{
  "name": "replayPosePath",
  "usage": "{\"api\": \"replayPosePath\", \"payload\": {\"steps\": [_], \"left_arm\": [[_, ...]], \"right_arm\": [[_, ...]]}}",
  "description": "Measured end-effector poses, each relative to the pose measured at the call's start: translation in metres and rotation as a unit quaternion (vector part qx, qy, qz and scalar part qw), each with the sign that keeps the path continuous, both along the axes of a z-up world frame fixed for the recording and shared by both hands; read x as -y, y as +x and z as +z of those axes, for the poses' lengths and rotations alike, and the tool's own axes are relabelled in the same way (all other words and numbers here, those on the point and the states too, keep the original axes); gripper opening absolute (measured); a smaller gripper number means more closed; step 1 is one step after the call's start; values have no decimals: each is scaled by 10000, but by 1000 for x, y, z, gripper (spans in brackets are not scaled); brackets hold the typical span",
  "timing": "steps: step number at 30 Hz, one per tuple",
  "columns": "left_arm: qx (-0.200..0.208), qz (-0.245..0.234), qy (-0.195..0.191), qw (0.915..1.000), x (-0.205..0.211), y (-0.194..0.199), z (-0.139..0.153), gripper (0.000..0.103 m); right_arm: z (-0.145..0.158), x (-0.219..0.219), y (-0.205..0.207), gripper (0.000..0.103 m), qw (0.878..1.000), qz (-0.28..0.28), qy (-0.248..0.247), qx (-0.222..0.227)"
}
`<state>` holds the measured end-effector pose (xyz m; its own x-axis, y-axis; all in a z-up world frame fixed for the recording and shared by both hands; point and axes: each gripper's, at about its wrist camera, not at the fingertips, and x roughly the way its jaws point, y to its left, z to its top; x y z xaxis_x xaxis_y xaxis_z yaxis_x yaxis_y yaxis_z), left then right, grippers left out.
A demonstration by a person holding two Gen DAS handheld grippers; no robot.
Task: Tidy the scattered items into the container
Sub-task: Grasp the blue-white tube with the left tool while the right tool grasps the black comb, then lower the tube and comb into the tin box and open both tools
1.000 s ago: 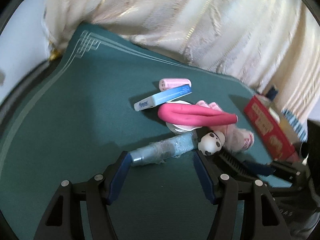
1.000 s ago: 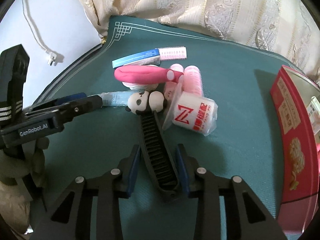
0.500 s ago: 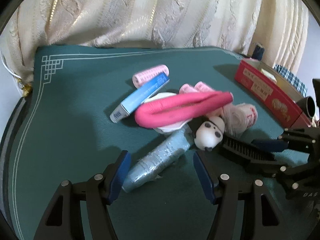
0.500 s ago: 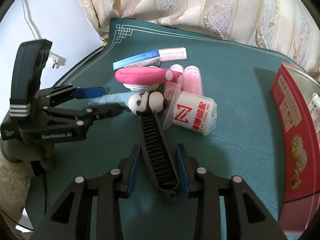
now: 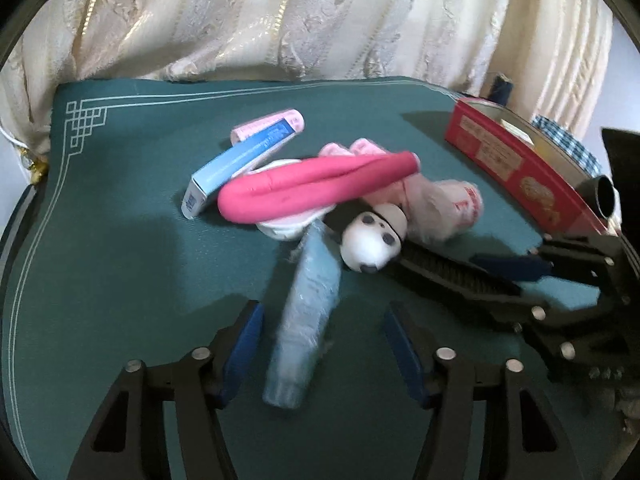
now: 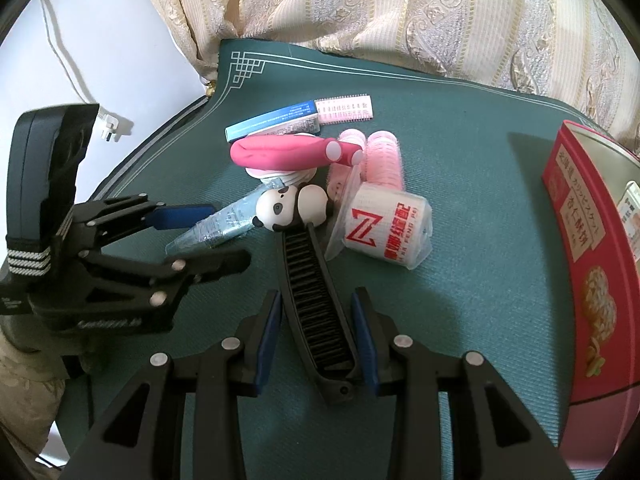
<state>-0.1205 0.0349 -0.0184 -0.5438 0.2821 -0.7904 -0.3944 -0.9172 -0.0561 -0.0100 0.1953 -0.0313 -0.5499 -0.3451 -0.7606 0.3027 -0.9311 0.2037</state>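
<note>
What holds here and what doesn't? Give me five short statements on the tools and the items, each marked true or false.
1. The left tool is open, its fingers either side of the blue tube. True.
2. The black comb lies in the red tin. False: it lies on the green cloth, between the right tool's fingers.
3. A panda figure sits at the comb's far end. True.
4. The red tin has its lid on. False: its top is open.
5. The pink foam roller lies on the pile. True.
</note>
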Motion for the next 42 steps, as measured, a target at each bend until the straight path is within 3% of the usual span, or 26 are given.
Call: {"api": "replayPosePath", "payload": {"steps": [1, 2, 4, 9, 14, 21, 32, 42], "left_arm": [[-47, 5, -73, 10000, -1, 1, 0, 30], [-69, 1, -84, 9999, -1, 1, 0, 24], [-95, 50, -44, 9999, 0, 3, -1, 22], [-179, 359, 227, 9989, 13, 17, 7, 21], [-405, 630, 643, 9951, 29, 39, 27, 21], [-640, 726, 875, 9915, 31, 46, 50, 21], [-762, 613, 916, 9910, 13, 53, 65, 21], [-810, 388, 937, 9915, -14, 58, 73, 21]], "right_arm": [[0, 0, 0, 39, 10000, 2, 3, -1], [0, 0, 0, 39, 10000, 2, 8, -2], [0, 0, 0, 39, 10000, 2, 8, -2], [0, -1, 0, 39, 10000, -15, -83, -10], [4, -5, 2, 31, 9996, -28, -268, -106], [16, -8, 6, 29, 9979, -53, -574, -311], [33, -28, 8, 29, 9947, -268, -817, -566], [69, -75, 31, 29, 9846, -874, -1080, -1059]]}}
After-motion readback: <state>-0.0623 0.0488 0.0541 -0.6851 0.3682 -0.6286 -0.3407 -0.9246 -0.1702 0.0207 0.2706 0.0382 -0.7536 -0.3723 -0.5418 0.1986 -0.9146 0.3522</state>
